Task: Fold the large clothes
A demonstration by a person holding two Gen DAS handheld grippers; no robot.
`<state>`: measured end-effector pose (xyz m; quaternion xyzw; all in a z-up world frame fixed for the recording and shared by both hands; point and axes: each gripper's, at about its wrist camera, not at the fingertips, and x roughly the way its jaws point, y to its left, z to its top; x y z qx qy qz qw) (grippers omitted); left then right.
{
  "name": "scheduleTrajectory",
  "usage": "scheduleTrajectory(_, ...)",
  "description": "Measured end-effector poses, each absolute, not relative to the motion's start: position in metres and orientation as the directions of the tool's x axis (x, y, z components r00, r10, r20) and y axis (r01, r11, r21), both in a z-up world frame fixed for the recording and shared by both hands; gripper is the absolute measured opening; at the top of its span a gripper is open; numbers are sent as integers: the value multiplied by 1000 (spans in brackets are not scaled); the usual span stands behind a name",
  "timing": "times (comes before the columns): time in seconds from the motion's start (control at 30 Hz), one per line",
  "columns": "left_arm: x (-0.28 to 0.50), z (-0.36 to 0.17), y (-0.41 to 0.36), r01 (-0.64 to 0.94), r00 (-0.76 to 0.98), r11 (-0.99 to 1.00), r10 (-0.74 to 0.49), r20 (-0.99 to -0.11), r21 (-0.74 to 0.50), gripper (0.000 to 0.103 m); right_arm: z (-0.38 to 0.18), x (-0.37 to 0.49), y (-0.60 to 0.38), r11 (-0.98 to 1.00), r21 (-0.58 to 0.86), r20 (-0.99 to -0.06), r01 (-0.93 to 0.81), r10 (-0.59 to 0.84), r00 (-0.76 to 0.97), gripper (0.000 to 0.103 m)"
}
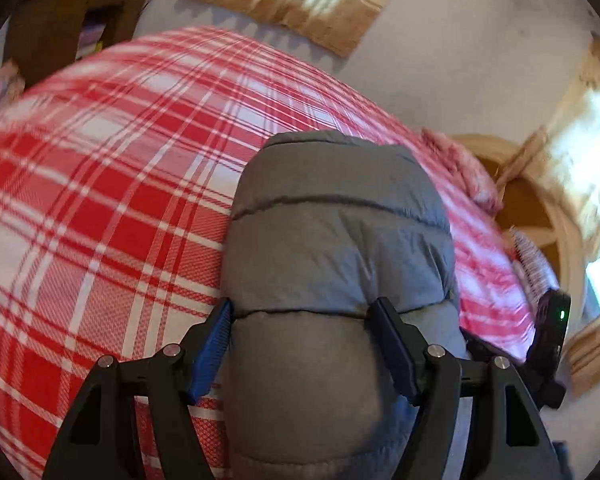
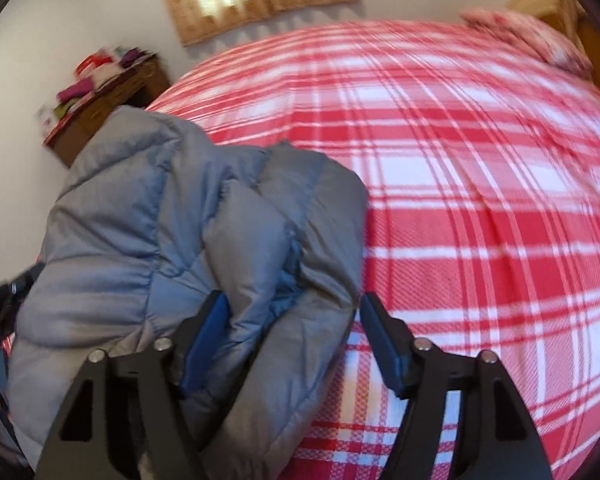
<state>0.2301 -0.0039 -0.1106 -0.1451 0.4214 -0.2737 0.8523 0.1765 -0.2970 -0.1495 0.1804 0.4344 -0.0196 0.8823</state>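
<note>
Close in, the left gripper [image 1: 304, 344] has its jaws spread wide around a fat roll of the grey quilted puffer jacket [image 1: 332, 248], pads against both sides, likely keeping the bundle gathered. The right gripper [image 2: 290, 342] bites the bunched jacket [image 2: 188, 220] against one pad only; its grip cannot be told. Beyond, the red-and-white plaid bedcover [image 2: 460, 184] carries the jacket. No readable writing anywhere.
</note>
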Motion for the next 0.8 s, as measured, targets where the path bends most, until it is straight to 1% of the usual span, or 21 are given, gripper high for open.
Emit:
scheduleTrajectory(0.03,229,-110,-6,348,499,812,-583,-641,-467,70,-155,177,-302,915,354,-770,195,167,616,73)
scheduleTrajectory(0.07,228,-110,-5,347,502,816,-577,-644,-462,71,-158,175,-305,895,403,-756,189,209,620,65)
scheduleTrajectory(0.1,228,-111,-10,347,504,828,-560,-657,-440,71,-159,175,-305,889,421,-746,179,227,626,62)
scheduleTrajectory(0.17,229,-113,-16,359,508,853,-519,-687,-379,71,-157,178,-298,903,406,-744,141,237,624,51)
scheduleTrajectory(0.23,230,-114,-27,362,512,877,-471,-718,-317,71,-158,181,-294,913,393,-746,114,244,620,44)
scheduleTrajectory(0.4,232,-119,-26,358,509,894,-430,-746,-271,73,-162,182,-295,911,402,-740,92,265,618,41)
scheduleTrajectory(0.6,235,-124,-28,352,517,902,-409,-752,-248,73,-160,188,-282,945,322,-760,56,223,611,39)
scheduleTrajectory(0.63,235,-124,-29,351,519,903,-407,-752,-247,73,-159,189,-278,950,309,-756,36,223,615,36)
scheduleTrajectory(0.67,235,-124,-28,350,522,905,-404,-752,-243,73,-158,190,-274,947,322,-747,10,248,617,27)
scheduleTrajectory(0.73,233,-123,-28,350,528,907,-398,-750,-235,73,-158,194,-270,922,388,-719,-20,316,619,27)
scheduleTrajectory(0.8,235,-124,-23,342,529,906,-406,-745,-251,73,-156,197,-267,905,420,-690,-62,363,626,26)
